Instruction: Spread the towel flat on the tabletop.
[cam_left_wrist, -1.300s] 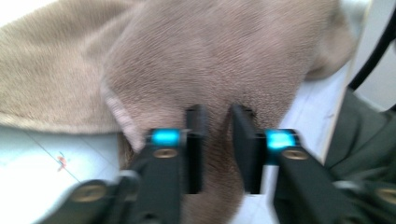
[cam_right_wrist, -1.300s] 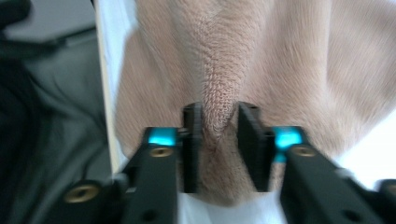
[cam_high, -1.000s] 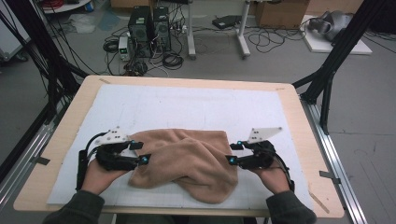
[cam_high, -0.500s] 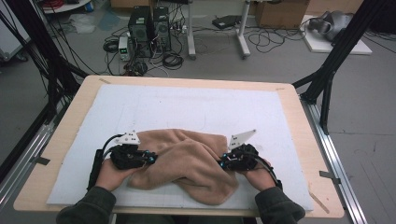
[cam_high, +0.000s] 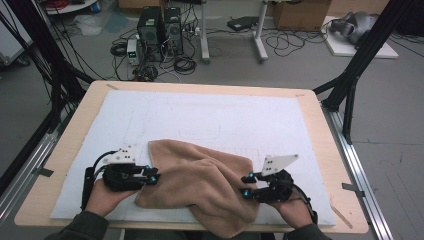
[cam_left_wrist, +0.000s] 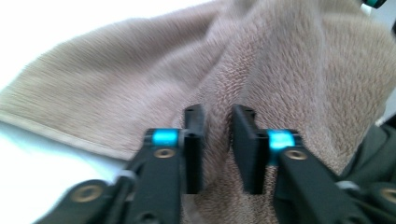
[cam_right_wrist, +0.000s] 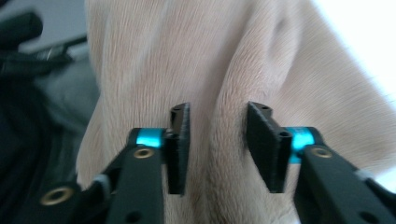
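On the white-covered desk (cam_high: 210, 120), a crumpled tan towel (cam_high: 205, 182) lies between the left gripper (cam_high: 150, 175) and right gripper (cam_high: 246, 186), each with jaws just reopened, narrowly parted around a fabric ridge without pinching it; cables and computer towers (cam_high: 160, 32) occupy the floor beyond.
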